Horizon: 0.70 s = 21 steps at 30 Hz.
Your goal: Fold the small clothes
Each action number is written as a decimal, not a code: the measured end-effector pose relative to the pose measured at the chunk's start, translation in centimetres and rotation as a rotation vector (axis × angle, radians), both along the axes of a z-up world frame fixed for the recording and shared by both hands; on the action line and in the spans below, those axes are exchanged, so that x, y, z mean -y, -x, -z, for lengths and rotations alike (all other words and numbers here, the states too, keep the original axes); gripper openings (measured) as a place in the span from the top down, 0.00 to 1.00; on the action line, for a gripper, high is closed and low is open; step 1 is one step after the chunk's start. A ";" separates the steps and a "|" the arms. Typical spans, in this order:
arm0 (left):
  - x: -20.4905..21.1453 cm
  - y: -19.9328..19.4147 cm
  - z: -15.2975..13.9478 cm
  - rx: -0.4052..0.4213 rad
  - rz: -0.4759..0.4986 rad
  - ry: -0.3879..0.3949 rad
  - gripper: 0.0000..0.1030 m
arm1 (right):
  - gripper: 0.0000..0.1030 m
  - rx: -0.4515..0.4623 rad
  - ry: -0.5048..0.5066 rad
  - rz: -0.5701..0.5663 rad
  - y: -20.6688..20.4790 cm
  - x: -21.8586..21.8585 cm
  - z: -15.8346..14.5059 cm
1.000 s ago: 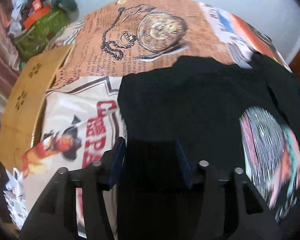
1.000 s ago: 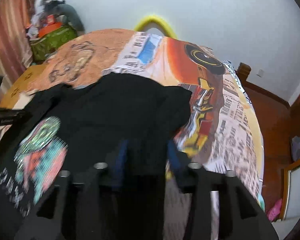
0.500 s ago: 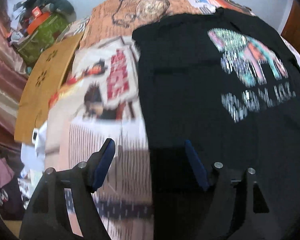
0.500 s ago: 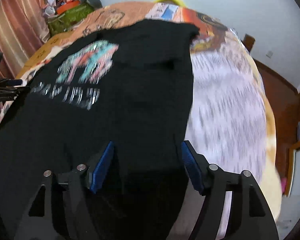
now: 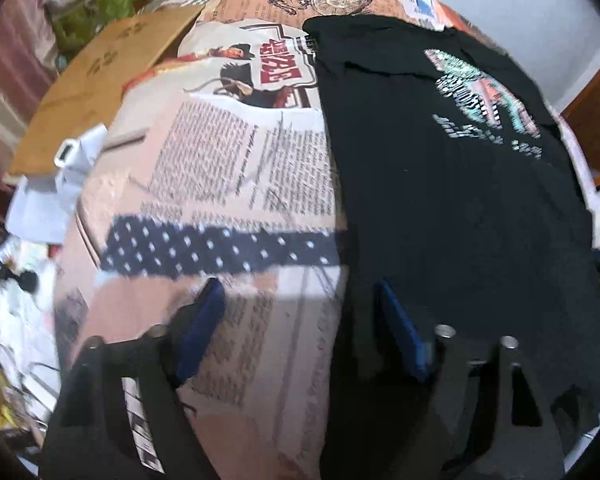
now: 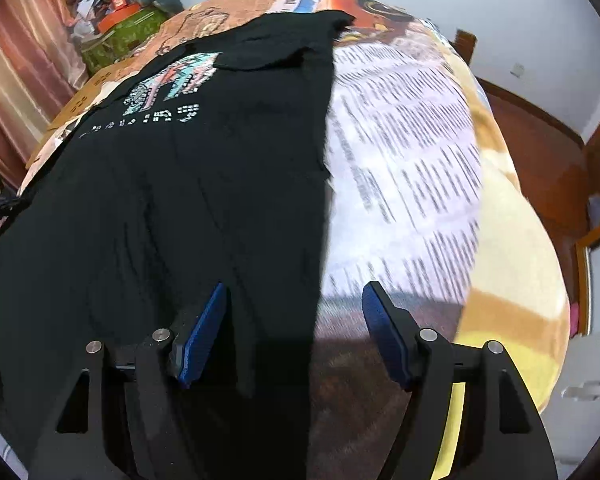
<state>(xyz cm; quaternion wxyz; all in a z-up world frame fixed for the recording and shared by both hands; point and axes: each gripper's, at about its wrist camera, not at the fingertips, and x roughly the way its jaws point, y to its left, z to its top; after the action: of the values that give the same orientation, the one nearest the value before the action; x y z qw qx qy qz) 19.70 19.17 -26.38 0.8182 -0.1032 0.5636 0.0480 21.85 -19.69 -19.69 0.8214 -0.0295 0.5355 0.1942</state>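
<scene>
Black cotton T-shirt (image 5: 440,200) with a teal, pink and white chest print lies spread flat, print up, on a bed covered by a newspaper-patterned blanket (image 5: 228,168). A second ago both grippers were close over the shirt's far, collar end; now they sit at the near hem, with the whole garment stretched away from them. I judge the shirt is laid out and smoothed, so real folding can begin.

Left gripper (image 5: 296,320) hovers at the shirt's left edge, its jaws about half open and closing; the edge lies between them, with no pad pressing on it. Right gripper (image 6: 292,324) hovers at the right edge, its jaws about half open, the hem edge between them but not pinched.

Its long axis runs straight away from the grippers: hem nearest, collar and sleeves towards the far wall.
</scene>
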 end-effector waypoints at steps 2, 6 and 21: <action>0.4 0.3 -0.2 0.015 -0.002 0.042 0.59 | 0.35 -0.006 -0.039 0.018 0.2 0.4 0.4; 2.1 -0.3 -0.7 0.023 0.020 0.052 0.97 | 0.54 -0.008 -0.079 0.000 0.5 -0.7 0.5; 1.1 -7.5 -9.4 0.243 -0.012 -0.137 0.98 | 0.91 0.201 -0.193 -0.030 -4.4 -3.4 -6.7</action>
<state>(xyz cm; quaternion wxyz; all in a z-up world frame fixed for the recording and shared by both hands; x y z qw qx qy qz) 27.16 18.10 -16.96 0.8852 -0.0555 0.4552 0.0783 26.29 -16.30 -12.95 0.8669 0.0223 0.4289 0.2531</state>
